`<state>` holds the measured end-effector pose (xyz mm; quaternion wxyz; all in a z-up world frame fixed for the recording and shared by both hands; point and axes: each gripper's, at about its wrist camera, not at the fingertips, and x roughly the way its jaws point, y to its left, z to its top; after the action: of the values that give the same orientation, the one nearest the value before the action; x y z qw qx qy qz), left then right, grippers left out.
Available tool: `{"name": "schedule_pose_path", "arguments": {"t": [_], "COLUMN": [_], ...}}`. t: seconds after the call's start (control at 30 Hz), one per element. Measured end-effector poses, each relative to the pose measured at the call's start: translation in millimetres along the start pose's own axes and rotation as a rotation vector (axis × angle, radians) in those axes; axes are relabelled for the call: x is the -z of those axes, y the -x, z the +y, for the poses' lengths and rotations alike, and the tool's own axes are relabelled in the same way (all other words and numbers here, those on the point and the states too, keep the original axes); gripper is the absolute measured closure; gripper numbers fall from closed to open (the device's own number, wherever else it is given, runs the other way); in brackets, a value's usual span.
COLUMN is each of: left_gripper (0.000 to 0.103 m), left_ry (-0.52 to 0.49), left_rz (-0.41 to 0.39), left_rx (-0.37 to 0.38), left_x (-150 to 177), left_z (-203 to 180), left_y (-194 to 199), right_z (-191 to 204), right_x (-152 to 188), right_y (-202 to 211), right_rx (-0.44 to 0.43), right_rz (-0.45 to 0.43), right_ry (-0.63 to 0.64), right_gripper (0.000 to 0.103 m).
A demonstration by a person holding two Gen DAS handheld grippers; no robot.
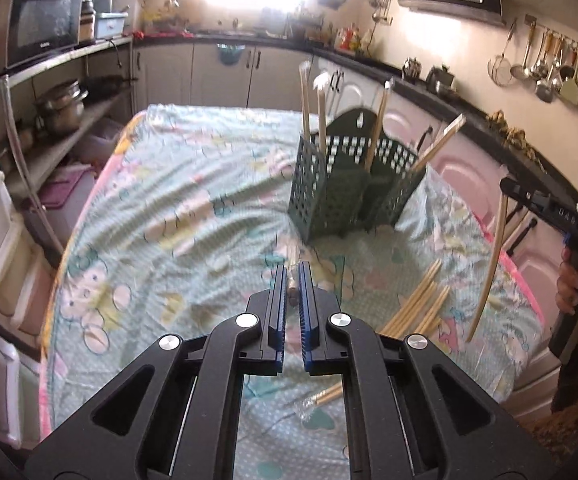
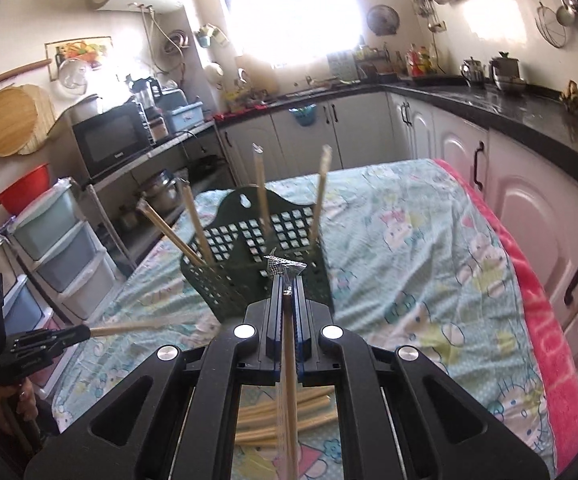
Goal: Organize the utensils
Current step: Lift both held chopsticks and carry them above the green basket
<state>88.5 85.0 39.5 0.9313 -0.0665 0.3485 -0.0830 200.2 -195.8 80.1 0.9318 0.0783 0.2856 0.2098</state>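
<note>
A dark green perforated utensil holder (image 1: 345,184) stands on the cloth-covered table; it also shows in the right wrist view (image 2: 249,264). Several wrapped chopsticks (image 1: 321,112) stand in it. My left gripper (image 1: 292,276) is shut on a wrapped chopstick (image 1: 291,258), in front of the holder. My right gripper (image 2: 287,280) is shut on another wrapped chopstick (image 2: 289,380), which hangs down below it (image 1: 487,272). It is just in front of the holder. A pile of loose chopsticks (image 1: 421,308) lies on the cloth, also seen under the right gripper (image 2: 285,416).
The table carries a light green patterned cloth (image 1: 177,208) with a pink edge (image 2: 545,320). White cabinets (image 2: 529,200) and a dark countertop run along the right. Shelves with a microwave (image 1: 43,24) and plastic drawers (image 2: 61,240) stand on the left.
</note>
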Motion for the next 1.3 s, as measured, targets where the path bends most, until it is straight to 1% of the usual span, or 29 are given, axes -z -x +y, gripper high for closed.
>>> {"name": "schedule_pose_path", "arguments": {"t": [0.33, 0.6, 0.8, 0.9, 1.13, 1.3], "left_gripper": [0.100, 0.100, 0.100, 0.100, 0.100, 0.100], "left_ry": [-0.012, -0.036, -0.068, -0.089, -0.137, -0.142], "left_rz": [-0.107, -0.154, -0.213, -0.246, -0.304, -0.298], "left_rx": [0.043, 0.089, 0.126, 0.137, 0.129, 0.117], "left_x": [-40, -64, -91, -106, -137, -158], "left_z": [-8, -24, -42, -52, -69, -67], "left_y": [21, 27, 36, 42, 53, 52], "right_z": [29, 41, 46, 50, 53, 53], "right_x": [-37, -63, -91, -106, -131, -147], "right_y": [18, 24, 36, 43, 40, 33], "right_rx": [-0.058, -0.078, -0.084, -0.078, -0.063, -0.047], "right_rz": [-0.125, -0.187, -0.272, -0.330, -0.409, -0.464], "right_ry": [0.072, 0.096, 0.120, 0.147, 0.178, 0.195], "right_gripper": [0.098, 0.098, 0.098, 0.098, 0.098, 0.098]}}
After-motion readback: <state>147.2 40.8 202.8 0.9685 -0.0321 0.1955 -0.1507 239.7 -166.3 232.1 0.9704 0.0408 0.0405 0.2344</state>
